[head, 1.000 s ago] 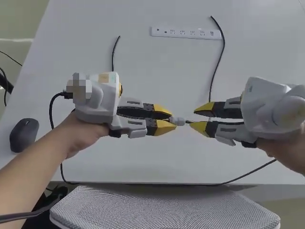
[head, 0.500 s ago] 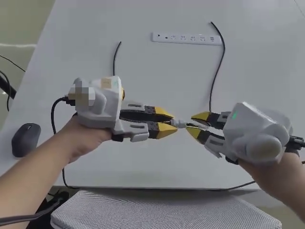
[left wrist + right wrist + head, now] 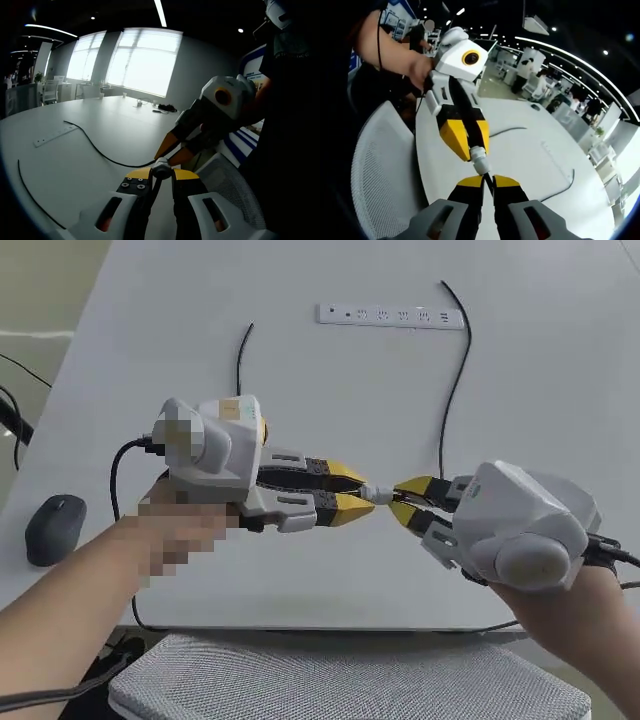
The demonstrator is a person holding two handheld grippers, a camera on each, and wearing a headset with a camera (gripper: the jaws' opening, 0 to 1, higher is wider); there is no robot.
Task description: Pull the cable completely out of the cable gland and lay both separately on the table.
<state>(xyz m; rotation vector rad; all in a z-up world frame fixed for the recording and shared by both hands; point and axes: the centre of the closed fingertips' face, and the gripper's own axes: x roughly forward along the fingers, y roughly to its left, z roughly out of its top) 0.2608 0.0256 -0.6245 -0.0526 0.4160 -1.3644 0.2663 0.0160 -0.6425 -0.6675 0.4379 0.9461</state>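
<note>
Left gripper [image 3: 356, 491] is clamped on the white cable gland [image 3: 377, 494]. Right gripper [image 3: 404, 498] pinches the thin black cable [image 3: 488, 181] emerging from it, above the worktop [image 3: 330, 390].

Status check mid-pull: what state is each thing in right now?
left gripper: shut on cable gland.
right gripper: shut on cable.
cable gland: held off the table, cable in it.
cable: not out of the gland.
power strip: lying flat on the table.

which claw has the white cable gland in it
The left claw: the white cable gland sits at its yellow tips; the right claw pinches only the thin cable leaving it.
</note>
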